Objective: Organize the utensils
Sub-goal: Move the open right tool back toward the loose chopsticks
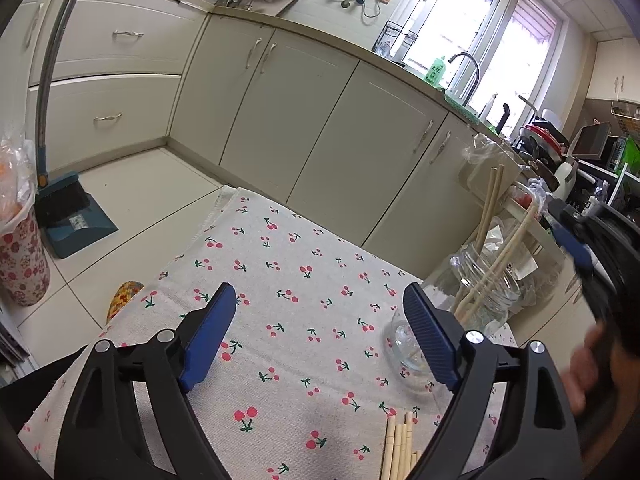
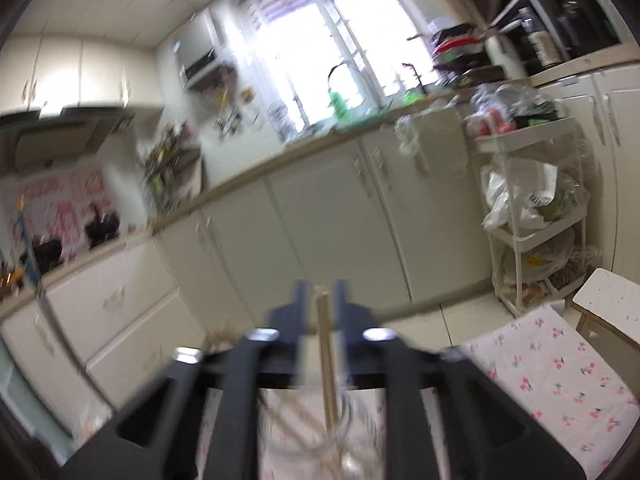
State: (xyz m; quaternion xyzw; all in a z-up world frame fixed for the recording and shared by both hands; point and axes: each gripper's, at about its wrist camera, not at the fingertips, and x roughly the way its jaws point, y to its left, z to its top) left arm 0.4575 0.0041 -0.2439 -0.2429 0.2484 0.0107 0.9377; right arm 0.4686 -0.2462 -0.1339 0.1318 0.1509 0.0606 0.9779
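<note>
- Left tongs [image 1: 320, 328]: standing wide over the cherry-print table [image 1: 288, 272], gripping nothing.
- Right tongs [image 2: 322, 304]: jaws parted, one chopstick [image 2: 326, 356] standing loose between them.
- Glass jar [image 1: 486, 292]: sitting at 3 o'clock, holding upright chopsticks [image 1: 490, 216].
- Loose chopsticks [image 1: 398, 450]: lying at 6 o'clock.

Two glass jars [image 1: 486, 292] on the cloth [image 1: 288, 280], three chopsticks [image 1: 490, 216] standing in the far jar, about five more chopsticks [image 1: 398, 452] lying flat, two grippers [image 1: 320, 332] up
</note>
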